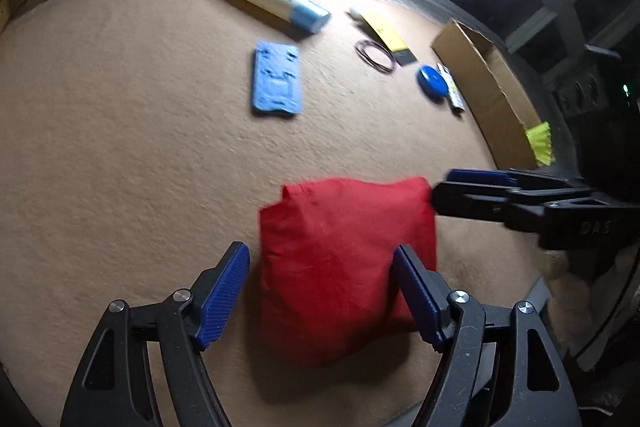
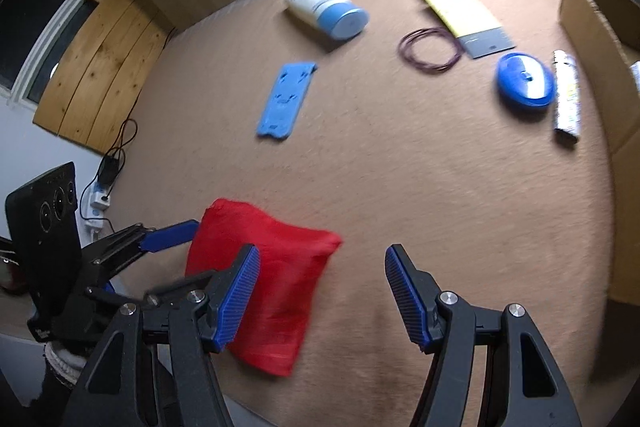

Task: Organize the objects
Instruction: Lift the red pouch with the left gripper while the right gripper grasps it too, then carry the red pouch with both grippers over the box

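Observation:
A red cloth pouch (image 1: pixel 340 267) lies on the tan carpet (image 1: pixel 120 147). My left gripper (image 1: pixel 320 251) stands open over it, its left pad clear of the cloth and its right pad over the pouch's right side. My right gripper (image 2: pixel 323 251) is open too, with its left finger above the red pouch (image 2: pixel 280 287) and bare carpet under the other. In the left wrist view the right gripper (image 1: pixel 442 187) comes in from the right, tips at the pouch's far right corner. One blue pad (image 2: pixel 172 235) of the left gripper shows at the pouch's left edge.
Farther off lie a white tube with a blue cap (image 2: pixel 328 13), a flat blue moulded piece (image 2: pixel 286 101), a dark wire ring (image 2: pixel 430 49), a yellow and grey card (image 2: pixel 466 15), a blue disc (image 2: pixel 525 79) and a small white stick (image 2: pixel 566 97). An open cardboard box (image 2: pixel 592 27) stands at the right.

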The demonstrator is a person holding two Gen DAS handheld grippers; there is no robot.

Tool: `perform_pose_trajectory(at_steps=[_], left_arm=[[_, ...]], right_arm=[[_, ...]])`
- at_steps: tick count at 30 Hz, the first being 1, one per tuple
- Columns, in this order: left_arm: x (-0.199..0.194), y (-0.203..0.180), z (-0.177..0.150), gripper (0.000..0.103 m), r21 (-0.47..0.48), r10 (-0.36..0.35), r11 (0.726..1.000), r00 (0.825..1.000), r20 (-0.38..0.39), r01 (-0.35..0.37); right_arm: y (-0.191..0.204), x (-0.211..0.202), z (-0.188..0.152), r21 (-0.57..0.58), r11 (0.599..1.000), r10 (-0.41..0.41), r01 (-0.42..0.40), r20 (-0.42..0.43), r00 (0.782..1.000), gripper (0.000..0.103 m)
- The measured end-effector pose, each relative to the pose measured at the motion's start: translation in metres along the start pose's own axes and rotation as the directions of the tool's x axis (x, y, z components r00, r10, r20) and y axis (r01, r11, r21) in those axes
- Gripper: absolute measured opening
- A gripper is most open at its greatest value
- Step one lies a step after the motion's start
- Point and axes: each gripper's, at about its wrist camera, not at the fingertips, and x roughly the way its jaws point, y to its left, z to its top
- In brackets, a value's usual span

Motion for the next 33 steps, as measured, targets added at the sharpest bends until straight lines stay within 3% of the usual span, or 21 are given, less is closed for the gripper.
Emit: perform_pose_trajectory(at_steps=[12, 17, 26, 33], left_arm=[[0.009, -0.017, -0.016, 0.077, 0.038, -0.043, 0.998, 0.998, -0.043, 0.045], [0.010, -0.022, -0.017, 0.070, 0.047, -0.046, 0.998, 0.998, -0.041, 0.048], [0.005, -0.048, -0.004, 0.067, 0.114, -0.038, 0.993, 0.999, -0.021, 0.040], [0.003, -0.098, 0.035, 0.067, 0.219, -0.067, 0.974, 0.998, 0.019, 0.061]], right_arm=[[0.021, 0.026, -0.010, -0.030, 0.996, 0.080, -0.082, -0.089, 0.993, 0.062], [0.028, 0.029, -0.015, -0.045, 0.993, 0.102, -0.107, -0.103, 0.989, 0.061], [0.024, 0.006, -0.010, -0.046, 0.996, 0.076, -0.078, -0.045, 0.996, 0.060], [-0.006, -0.046, 0.008, -0.022, 0.999, 0.038, -0.037, 0.062, 0.997, 0.059]])
